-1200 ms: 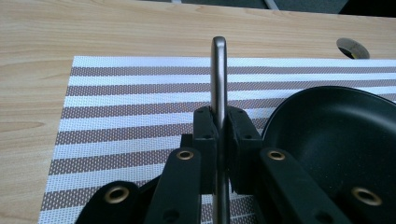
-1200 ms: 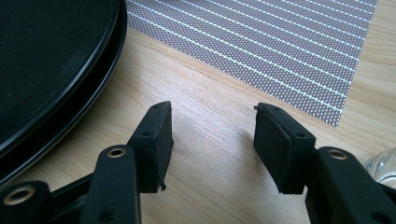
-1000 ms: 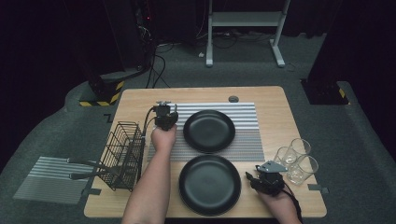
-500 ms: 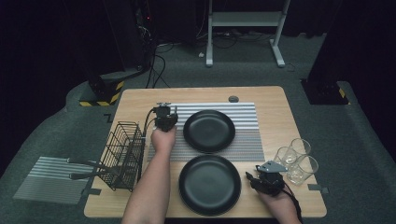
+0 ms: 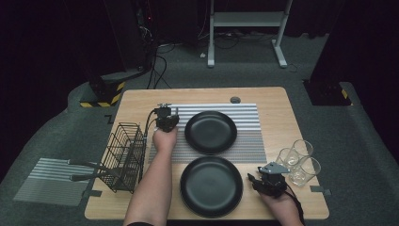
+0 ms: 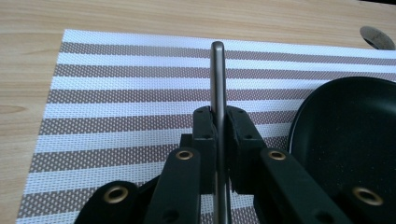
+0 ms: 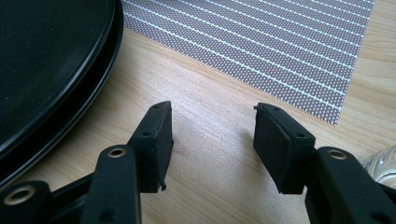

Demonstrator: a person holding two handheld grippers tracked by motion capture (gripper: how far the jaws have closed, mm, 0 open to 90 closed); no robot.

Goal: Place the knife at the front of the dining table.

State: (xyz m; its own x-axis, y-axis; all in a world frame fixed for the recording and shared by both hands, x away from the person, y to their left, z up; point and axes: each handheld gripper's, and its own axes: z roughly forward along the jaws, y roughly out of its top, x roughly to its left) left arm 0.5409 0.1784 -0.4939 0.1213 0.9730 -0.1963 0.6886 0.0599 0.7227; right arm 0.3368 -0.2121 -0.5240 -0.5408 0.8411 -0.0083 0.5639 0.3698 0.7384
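Lab or recording studio, not a home. Black curtains, grey carpet, hazard-striped base (image 5: 101, 96), floor cables (image 5: 162, 52) behind lone wooden worktop (image 5: 141, 101).

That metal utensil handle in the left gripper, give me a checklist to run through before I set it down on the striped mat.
1. Left gripper shut on the utensil handle: ok.
2. Handle centred between the pads: ok.
3. Bare striped mat under the handle: ok.
4. Handle apart from the far black plate: ok.
5. Right gripper open, holding nothing: ok.
6. Which utensil it is, fork, knife or spoon: cannot tell.
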